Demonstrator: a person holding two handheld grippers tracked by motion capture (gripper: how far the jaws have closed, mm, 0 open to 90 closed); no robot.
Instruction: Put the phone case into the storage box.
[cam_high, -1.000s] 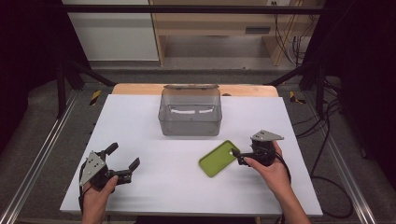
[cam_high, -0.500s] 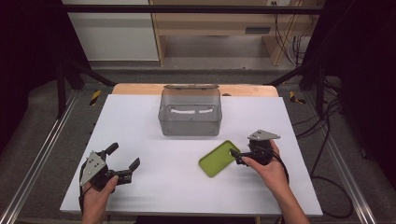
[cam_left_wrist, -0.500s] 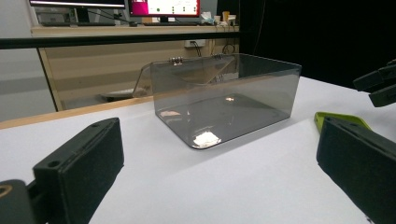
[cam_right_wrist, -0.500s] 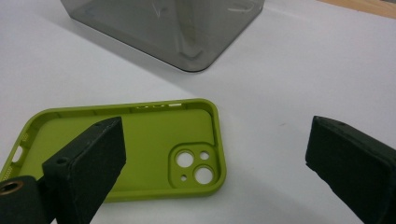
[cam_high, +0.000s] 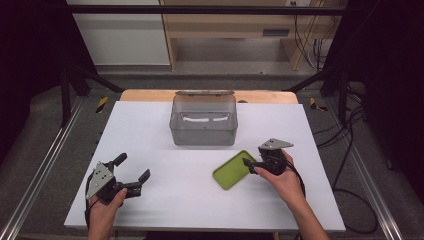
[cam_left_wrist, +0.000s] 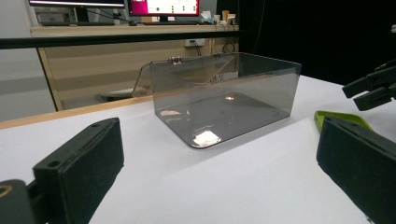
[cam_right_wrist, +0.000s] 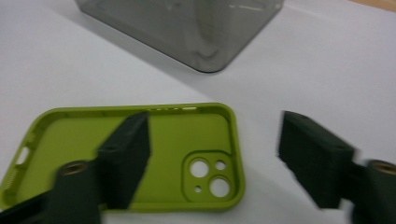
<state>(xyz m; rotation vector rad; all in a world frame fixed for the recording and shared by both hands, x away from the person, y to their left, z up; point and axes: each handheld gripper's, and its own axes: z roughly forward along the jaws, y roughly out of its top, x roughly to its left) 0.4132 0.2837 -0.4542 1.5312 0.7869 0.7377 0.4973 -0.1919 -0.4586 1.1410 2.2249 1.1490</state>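
**High view and gripper views: right jaws narrow over the case's end**

High view: the green phone case (cam_high: 234, 170) lies flat on the white table (cam_high: 165, 135), in front of the clear box (cam_high: 203, 120) and a little to its right, apart from it. The right gripper (cam_high: 251, 166) sits at the case's right end, where a second ago it was just beside that end, so the hand has crept in only slightly. Its jaws have just been closing, and from here it is not clear whether they touch the case. The left gripper (cam_high: 132, 172) rests well apart near the table's front left, jaws spread wide, holding nothing, in the same spot as a second ago.

Left gripper view: both pads (cam_left_wrist: 81, 172) stand far apart with bare table between them. The box (cam_left_wrist: 224, 100) stands ahead with its lid hinged back, and the case's rim (cam_left_wrist: 338, 116) peeks out at the right.

Right gripper view: the case (cam_right_wrist: 177, 140) lies open side up, camera holes toward the gripper. One jaw hangs over the case's inside, the other outside its end wall, so that wall lies between them. A gap shows on either side, so the pads do not yet press it. The narrowing suggests a pinch on that end wall is under way, probably to lift the case toward the box.
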